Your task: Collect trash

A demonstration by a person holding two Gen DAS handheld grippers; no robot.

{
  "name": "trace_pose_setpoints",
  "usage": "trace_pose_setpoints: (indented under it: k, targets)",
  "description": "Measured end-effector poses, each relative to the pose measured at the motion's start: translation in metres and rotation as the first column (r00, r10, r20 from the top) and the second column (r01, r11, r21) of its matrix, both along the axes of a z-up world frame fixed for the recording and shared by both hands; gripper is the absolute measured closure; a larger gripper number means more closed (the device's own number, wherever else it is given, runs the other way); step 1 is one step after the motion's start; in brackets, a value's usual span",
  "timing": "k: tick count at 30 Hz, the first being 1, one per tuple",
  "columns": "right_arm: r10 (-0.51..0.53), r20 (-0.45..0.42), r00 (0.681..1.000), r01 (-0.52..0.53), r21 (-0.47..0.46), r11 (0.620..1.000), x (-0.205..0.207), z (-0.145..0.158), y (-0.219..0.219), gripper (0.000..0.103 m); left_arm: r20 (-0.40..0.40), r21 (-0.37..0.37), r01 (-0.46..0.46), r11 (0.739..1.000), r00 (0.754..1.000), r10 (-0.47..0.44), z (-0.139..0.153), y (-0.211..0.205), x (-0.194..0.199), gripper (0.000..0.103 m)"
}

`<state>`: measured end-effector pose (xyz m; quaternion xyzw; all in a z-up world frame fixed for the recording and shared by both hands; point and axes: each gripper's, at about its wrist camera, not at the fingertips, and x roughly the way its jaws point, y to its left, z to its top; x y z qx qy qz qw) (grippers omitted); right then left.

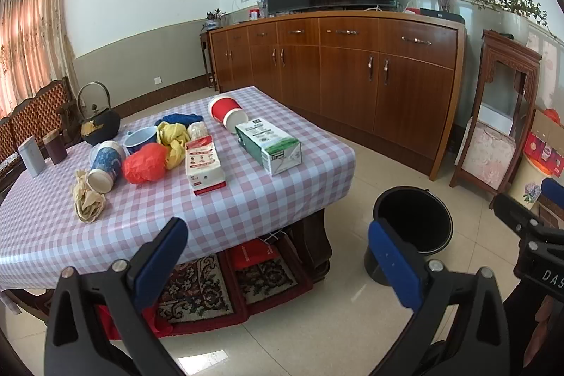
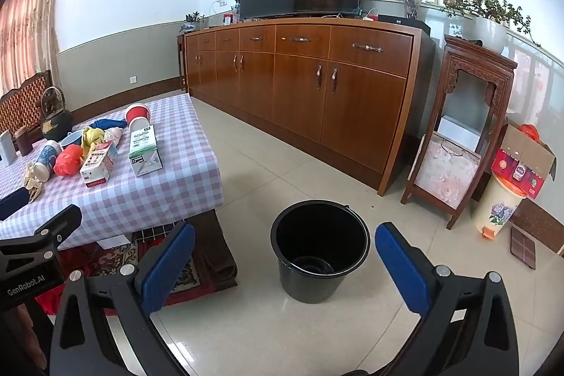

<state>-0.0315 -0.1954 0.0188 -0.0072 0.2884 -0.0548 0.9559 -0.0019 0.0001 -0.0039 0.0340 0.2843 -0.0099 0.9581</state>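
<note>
— While I held the left tool (image 1: 278,256) spread wide and empty, where was the trash?

— On the checked worktop (image 1: 246,199): red bag (image 1: 145,163), cartons, cups.

— Right view?

— My right tool (image 2: 284,265) gaped, empty, above the black bucket (image 2: 320,256) on the floor.

Carton (image 1: 268,143) print too small

We see a bright, daylit room, the light glowing through the curtains (image 1: 28,34) at left; both fisheye views bend straight lines and darken at the corners, the floor tiles (image 2: 246,333) carry soft glare, and the focus stays fairly sharp throughout
</note>
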Motion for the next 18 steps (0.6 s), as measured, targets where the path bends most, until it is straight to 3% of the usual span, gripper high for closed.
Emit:
trace_pose_setpoints:
  k: [18]
  targets:
    - [0.005, 0.001, 1.0, -0.005, 0.003, 1.0, -0.0024, 0.0041, -0.0028, 0.0, -0.001, -0.004, -0.004, 1.0, 1.0, 0.004, -0.0034, 0.0041, -0.0009, 0.0]
